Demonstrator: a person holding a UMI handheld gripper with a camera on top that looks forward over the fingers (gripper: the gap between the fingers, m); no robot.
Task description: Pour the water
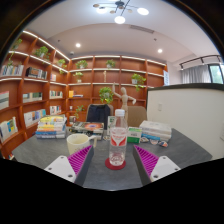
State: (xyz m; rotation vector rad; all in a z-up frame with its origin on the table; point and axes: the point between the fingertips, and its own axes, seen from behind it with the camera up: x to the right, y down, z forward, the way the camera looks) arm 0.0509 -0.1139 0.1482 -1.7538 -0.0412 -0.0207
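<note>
Fingers stand spread wide at the bottom of the frame, their magenta pads facing each other with nothing between them but bare table; they grip nothing. Just ahead, centred on the gap, a clear bottle stands upright on the grey table; it has a red base or coaster beneath it and a reddish label. That it sits so squarely on the midline suggests the fingers are lined up for a straight reach, with the opening kept wider than the bottle so both pads can pass its sides. A pale yellow-green cup stands just left of the bottle, close but apart from it, mouth up, likely the vessel to be filled; its nearness would keep the pouring move short. Further back on the table lie stacks of books toward the left of the frame and a box toward the right, both well clear of the path. A person stands at the far end of the room, centre of the frame, in front of plants and shelves that run along the left wall. By these signs the task has not begun: the bottle is untouched and upright. Whether its cap is on or off cannot be told. The next step would likely be moving forward until the bottle's body sits between the pads, then closing on it.
</note>
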